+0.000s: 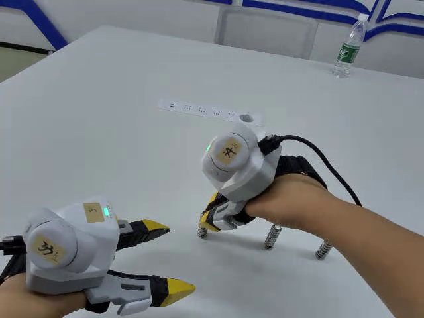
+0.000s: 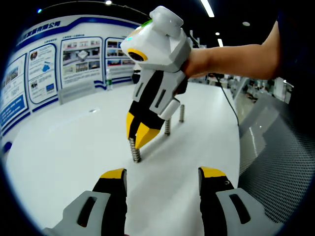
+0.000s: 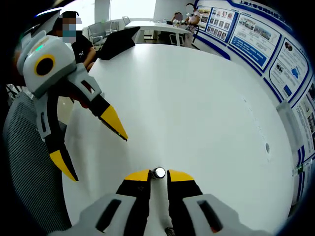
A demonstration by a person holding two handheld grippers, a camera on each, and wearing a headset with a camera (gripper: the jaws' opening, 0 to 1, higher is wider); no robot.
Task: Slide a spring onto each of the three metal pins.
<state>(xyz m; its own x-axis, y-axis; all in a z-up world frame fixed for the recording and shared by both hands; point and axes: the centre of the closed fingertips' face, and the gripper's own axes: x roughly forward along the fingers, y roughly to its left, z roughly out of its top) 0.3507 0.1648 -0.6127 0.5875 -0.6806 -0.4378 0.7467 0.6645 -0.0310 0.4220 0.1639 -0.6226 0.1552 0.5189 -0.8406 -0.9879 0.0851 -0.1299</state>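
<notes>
The counter (image 1: 99, 132) is smooth and white. Nothing shows that the pins are fixed to it, so a sideways pull could tip or skid one.

Your right tool (image 2: 140, 132) stands steeply over the left pin (image 2: 134, 150), with its jaws pressed together on the pin's top. A spring (image 2: 135, 155) sits on the shaft below the tips. I judge the main risk is here: if you lift before you let go, the pin comes up with you, or the spring rides up with the jaws. I cannot tell whether a top coil is caught between them.

Your left tool (image 2: 163, 173) hovers low over the counter, jaws spread and holding nothing. It points at the left pin from close by, so a careless swing could knock that pin over.

Your right hand (image 1: 291, 199) hangs just above the middle pin (image 1: 271, 236). If you drop the wrist, you may topple it. The right pin (image 1: 323, 249) stands apart, beside your forearm. Both appear to carry springs already.

A power strip (image 1: 211, 111) lies well beyond the pins, and a bottle (image 1: 350, 46) stands near the far edge. Neither is in the way. The cable (image 1: 318, 152) trails off the right tool behind your wrist, and if it goes slack it could sweep the pins.
</notes>
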